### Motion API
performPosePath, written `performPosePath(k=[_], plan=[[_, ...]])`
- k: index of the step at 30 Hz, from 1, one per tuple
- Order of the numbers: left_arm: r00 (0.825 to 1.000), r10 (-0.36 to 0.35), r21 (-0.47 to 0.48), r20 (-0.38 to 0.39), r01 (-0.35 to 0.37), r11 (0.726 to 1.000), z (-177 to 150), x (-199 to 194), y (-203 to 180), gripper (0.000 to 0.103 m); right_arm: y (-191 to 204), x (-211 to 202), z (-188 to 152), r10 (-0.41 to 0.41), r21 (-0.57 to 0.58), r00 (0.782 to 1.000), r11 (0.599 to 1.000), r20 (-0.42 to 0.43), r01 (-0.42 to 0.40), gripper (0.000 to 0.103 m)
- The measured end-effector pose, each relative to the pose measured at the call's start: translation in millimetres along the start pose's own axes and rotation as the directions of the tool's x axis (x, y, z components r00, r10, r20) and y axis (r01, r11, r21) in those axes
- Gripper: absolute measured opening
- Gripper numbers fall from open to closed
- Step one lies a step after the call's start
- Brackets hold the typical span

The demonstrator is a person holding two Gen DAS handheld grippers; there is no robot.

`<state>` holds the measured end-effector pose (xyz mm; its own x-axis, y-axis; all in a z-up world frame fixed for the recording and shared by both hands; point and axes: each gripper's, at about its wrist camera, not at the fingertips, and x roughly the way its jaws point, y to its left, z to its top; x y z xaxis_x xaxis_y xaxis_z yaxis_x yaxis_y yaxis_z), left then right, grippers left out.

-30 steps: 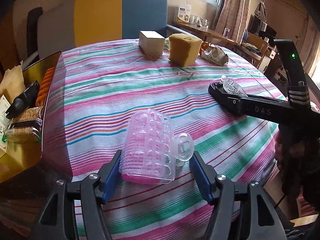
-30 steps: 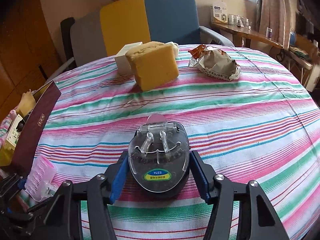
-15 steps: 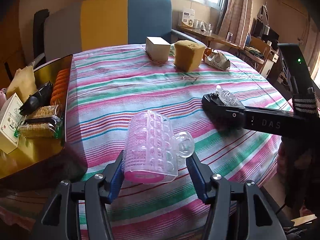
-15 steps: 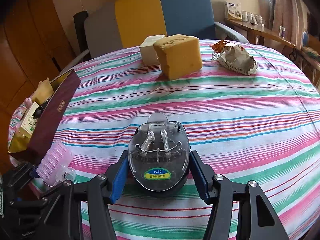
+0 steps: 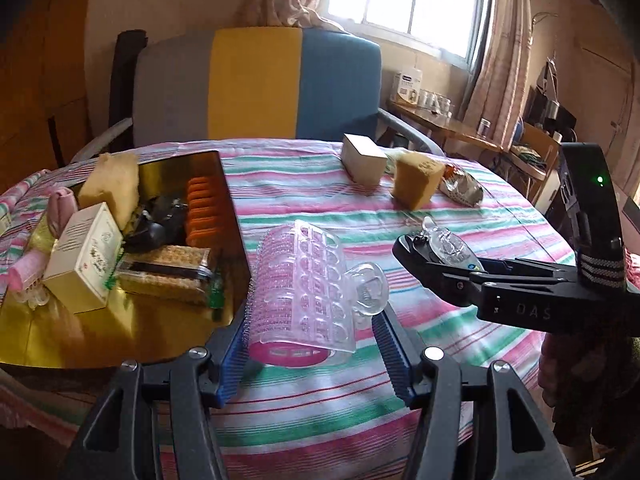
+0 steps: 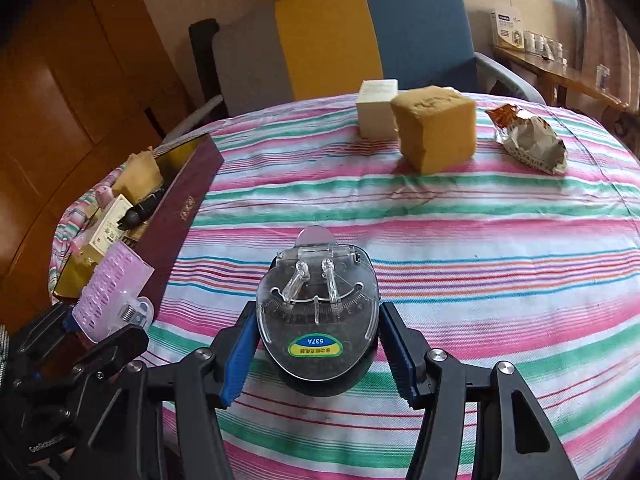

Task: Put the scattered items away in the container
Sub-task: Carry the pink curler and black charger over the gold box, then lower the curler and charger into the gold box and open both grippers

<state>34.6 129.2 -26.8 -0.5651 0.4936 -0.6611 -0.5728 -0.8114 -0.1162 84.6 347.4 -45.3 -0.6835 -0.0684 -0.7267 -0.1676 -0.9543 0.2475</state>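
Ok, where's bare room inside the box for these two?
The box is crowded along its far side and middle: sponge, white carton, cracker pack. The near gold floor, between carton and near rim, is bare. Cloth right of the box is open too.

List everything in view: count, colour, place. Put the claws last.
Hair roller: one, pink with clear clip, in the left claw.
Charger: one, black with clear cover, in the right claw.
Box: one, maroon outside, gold inside, table's left edge, holding small packages.
Sponge: one, yellow-brown, far side of table.
Carton: one, white, beside the sponge.
Wrapper: one, crumpled, silver and orange, far right.
Tablecloth: one, striped.
Armchair: one, grey, yellow, blue, behind the table.
Left claw: gripping the roller.
Right claw: gripping the charger.
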Motion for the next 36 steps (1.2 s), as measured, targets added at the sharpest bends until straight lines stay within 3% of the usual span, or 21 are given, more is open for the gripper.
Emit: performPosePath(k=[5, 9, 18, 24, 29, 36], plan=[[0.993, 0.108, -0.064, 0.048, -0.105, 0.992, 15, -16, 46, 0.060, 45, 4, 27, 0.089, -0.068, 0.996, 0.994, 0.025, -0.087, 0.060], [0.977, 0.201, -0.116, 0.064, -0.193, 0.974, 24, -24, 86, 0.060, 88, 11, 49, 0.166, -0.120, 0.986, 0.980, 0.032, -0.161, 0.060], [0.933, 0.360, -0.204, -0.013, -0.355, 0.912, 28, -16, 164, 0.060, 170, 48, 71, 0.240, -0.209, 0.970, 0.948, -0.029, -0.240, 0.060], [0.946, 0.317, -0.251, -0.068, -0.323, 0.912, 19, -8, 183, 0.060, 205, 72, 66, 0.244, -0.259, 0.965, 0.930, -0.095, -0.261, 0.060], [0.956, 0.276, -0.254, -0.103, -0.293, 0.922, 13, -1, 184, 0.063, 210, 77, 59, 0.269, -0.262, 0.956, 0.920, -0.120, -0.292, 0.061], [0.958, 0.282, -0.318, -0.056, -0.285, 0.904, 11, -21, 192, 0.066, 192, 66, 59, 0.281, -0.202, 0.955, 0.934, -0.095, -0.295, 0.066]])
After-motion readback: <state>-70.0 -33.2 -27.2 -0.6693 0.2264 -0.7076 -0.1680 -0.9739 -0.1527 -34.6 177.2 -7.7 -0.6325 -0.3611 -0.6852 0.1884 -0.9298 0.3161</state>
